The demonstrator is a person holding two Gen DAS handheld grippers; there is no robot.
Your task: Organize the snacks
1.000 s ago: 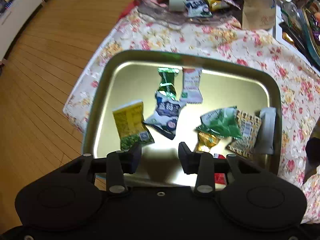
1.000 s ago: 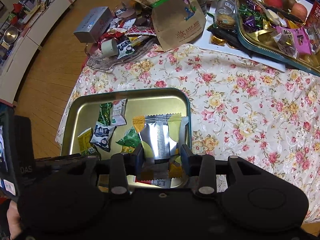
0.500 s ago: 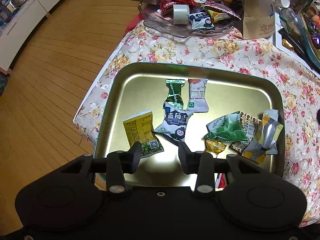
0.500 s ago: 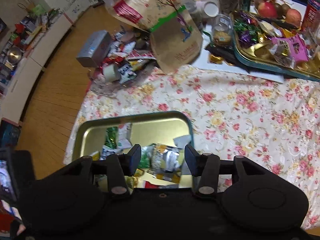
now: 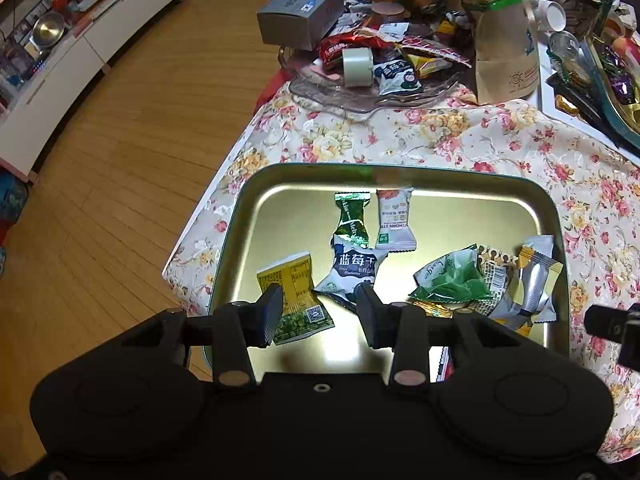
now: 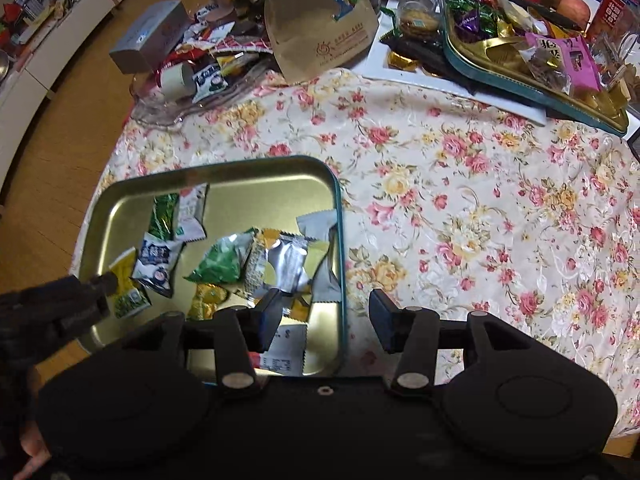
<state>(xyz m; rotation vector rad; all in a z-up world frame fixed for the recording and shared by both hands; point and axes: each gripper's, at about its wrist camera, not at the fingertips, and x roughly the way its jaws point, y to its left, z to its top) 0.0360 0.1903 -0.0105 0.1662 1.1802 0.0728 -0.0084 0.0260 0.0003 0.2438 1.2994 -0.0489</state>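
A: Left gripper (image 5: 318, 310) hangs over the gold tray's (image 5: 400, 176) near edge, jaws apart, nothing between them. The yellow packet (image 5: 294, 292) lies just by its left finger.

B: And the right gripper (image 6: 326, 314)? Its jaws have just been opening, they're parted and empty, straddling the tray's right rim.

A: The silver-and-yellow packet (image 6: 290, 260) lies against that right rim, on the green packet's (image 6: 220, 262) side.

B: Plenty of bare floral cloth (image 6: 480, 208) right of the tray; the tray's far corners are open too.
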